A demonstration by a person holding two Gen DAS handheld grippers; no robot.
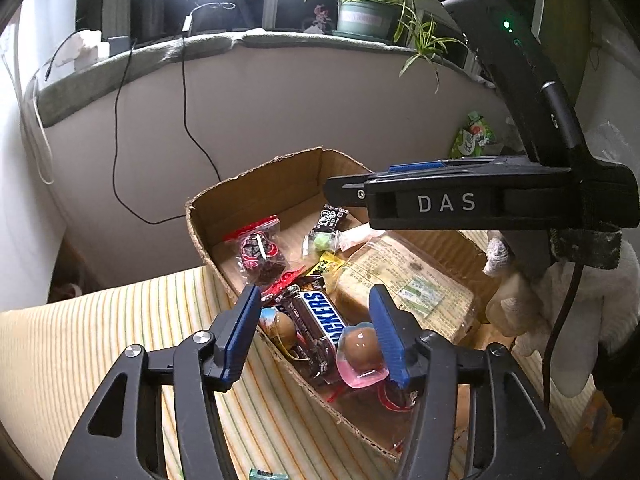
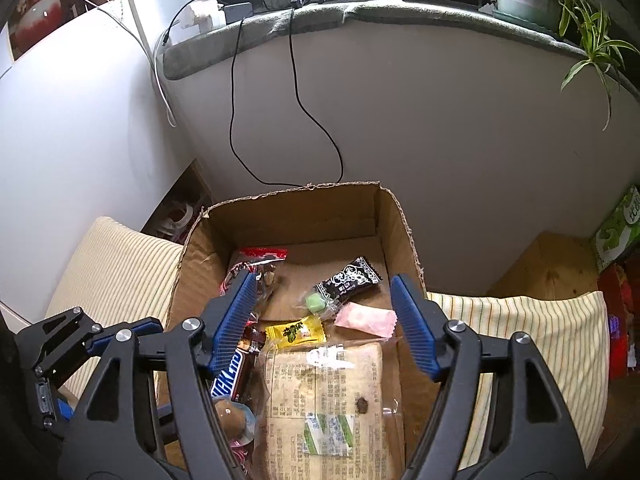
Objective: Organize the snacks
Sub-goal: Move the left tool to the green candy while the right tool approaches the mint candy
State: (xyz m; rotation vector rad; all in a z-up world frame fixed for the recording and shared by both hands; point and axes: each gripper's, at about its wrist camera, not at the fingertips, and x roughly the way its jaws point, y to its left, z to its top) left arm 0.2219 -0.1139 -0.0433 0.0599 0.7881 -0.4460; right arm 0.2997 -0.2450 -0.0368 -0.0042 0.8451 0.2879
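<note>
left wrist: snickers bar (image 1: 318, 320) lengthwise away, in box (image 1: 256, 184)

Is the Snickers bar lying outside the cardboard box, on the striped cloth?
No, the Snickers bar lies inside the cardboard box, among the other snacks.

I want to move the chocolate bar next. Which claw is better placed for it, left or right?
Left. The open left claw frames the chocolate bar in the box; the open right claw hangs over the bread pack.

Potted spider plant (image 1: 368, 12) on windowsill (image 2: 320, 16); black cables (image 2: 236, 120); perhaps a charger (image 2: 202, 14).
</note>
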